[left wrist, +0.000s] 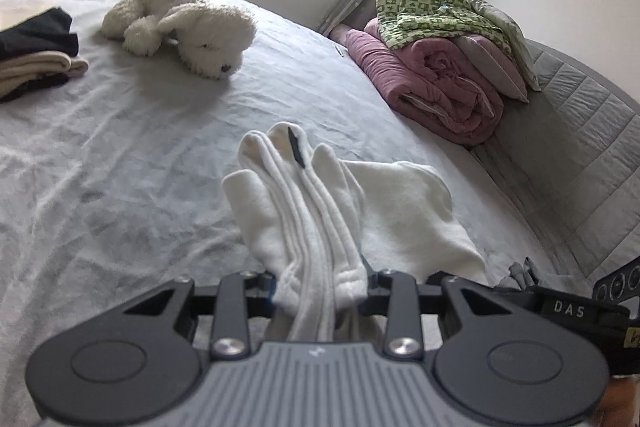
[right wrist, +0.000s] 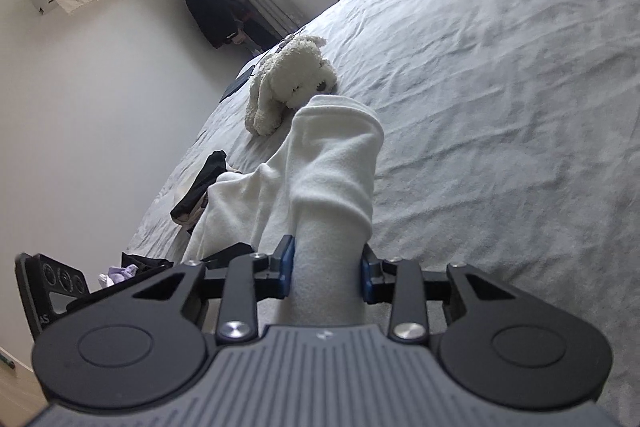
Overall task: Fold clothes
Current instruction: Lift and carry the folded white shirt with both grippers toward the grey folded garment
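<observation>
The left gripper (left wrist: 320, 291) pinches the ribbed edge of a white fleece garment (left wrist: 316, 203), the right gripper (right wrist: 328, 275) another fold, apparently lifted above the bed (left wrist: 120, 155) near its quilted edge.

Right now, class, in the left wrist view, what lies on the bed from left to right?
Folded clothes stack → toy dog → white garment held in the left gripper → rolled pink quilt.

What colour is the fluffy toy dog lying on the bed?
The toy dog is creamy white, with a dark nose. The left wrist view shows it best.
</observation>
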Motion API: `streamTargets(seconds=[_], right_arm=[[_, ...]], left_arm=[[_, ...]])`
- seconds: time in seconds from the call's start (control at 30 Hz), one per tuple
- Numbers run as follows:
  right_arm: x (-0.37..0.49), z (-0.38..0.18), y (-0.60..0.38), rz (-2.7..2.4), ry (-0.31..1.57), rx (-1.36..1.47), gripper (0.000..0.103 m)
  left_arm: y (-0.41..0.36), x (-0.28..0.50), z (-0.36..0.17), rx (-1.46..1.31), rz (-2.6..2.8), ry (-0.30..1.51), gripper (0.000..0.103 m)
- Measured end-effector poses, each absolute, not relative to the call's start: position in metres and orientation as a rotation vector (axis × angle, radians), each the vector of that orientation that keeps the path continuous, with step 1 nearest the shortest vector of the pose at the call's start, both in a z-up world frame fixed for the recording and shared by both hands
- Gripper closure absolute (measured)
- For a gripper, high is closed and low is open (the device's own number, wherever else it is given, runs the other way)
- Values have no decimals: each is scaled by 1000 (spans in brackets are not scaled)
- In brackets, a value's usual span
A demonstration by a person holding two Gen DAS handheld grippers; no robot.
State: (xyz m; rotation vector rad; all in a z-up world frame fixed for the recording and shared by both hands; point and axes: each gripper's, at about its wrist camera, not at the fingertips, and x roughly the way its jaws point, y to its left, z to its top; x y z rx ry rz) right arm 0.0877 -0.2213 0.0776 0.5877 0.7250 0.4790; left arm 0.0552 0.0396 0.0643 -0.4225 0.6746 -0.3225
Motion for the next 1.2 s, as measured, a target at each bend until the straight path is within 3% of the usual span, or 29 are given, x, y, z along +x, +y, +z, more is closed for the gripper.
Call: streamTargets(seconds=[0.33, 1.2], right_arm=[[89, 80, -214, 443, 717, 523, 68], [85, 100, -231, 412, 689, 407, 69]], left_arm=[[11, 51, 70, -285, -265, 664, 69], [-3, 51, 70, -424, -328, 662, 69]])
